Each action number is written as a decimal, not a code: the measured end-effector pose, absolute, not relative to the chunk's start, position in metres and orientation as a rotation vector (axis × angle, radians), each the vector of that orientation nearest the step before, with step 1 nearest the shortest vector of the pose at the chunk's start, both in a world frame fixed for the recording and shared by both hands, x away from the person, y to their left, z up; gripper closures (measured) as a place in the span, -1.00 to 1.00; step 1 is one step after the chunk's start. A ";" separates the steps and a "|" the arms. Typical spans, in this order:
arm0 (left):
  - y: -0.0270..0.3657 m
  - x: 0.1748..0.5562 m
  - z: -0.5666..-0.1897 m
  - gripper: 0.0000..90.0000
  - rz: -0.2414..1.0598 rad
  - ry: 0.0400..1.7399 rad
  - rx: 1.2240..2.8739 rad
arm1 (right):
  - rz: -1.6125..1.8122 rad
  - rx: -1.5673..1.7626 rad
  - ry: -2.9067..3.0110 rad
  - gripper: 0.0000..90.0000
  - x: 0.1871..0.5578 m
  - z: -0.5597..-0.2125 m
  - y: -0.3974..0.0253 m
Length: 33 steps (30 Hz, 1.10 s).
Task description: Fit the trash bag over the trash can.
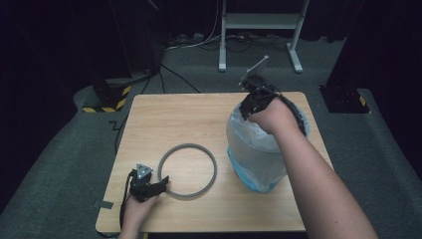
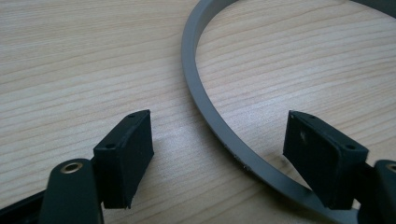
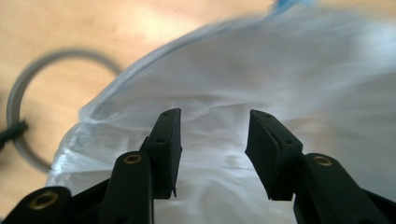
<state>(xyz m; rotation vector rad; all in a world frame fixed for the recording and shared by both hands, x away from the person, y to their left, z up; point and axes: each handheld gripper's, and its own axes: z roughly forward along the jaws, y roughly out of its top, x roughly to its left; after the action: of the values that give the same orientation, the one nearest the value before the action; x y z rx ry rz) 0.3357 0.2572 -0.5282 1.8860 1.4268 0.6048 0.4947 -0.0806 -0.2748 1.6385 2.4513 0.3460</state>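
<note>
A grey ring lies flat on the wooden table, near its front left. My left gripper is low at the ring's near-left edge. It is open, and the ring's band runs between the two pads without touching either. A blue bin lined with a white plastic bag stands at the right of the table. My right gripper hangs over the bin's far rim. It is open above the crumpled white bag, and the ring shows beyond the bag to the left.
Behind the table, a white metal stand rests on the grey carpet with cables around it. A black base with yellow-black stripes sits off the far left corner. Bare wood lies between ring and far edge.
</note>
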 end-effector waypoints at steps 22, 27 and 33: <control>0.258 0.335 -0.528 -0.46 0.602 1.449 1.862 | 0.000 1.740 2.447 0.49 0.447 -0.283 -0.141; 0.259 0.336 -0.528 -0.46 0.592 1.449 1.862 | -0.012 1.711 2.493 0.36 0.449 -0.294 -0.136; 0.260 0.336 -0.528 -0.46 0.587 1.447 1.861 | 0.088 1.715 2.437 0.38 0.455 -0.260 -0.137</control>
<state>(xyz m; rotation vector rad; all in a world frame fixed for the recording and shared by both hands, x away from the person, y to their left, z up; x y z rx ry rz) 0.3358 0.2599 -0.5283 1.8609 1.4469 0.5869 0.4551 -0.1371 -0.2597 1.7150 2.4368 0.0880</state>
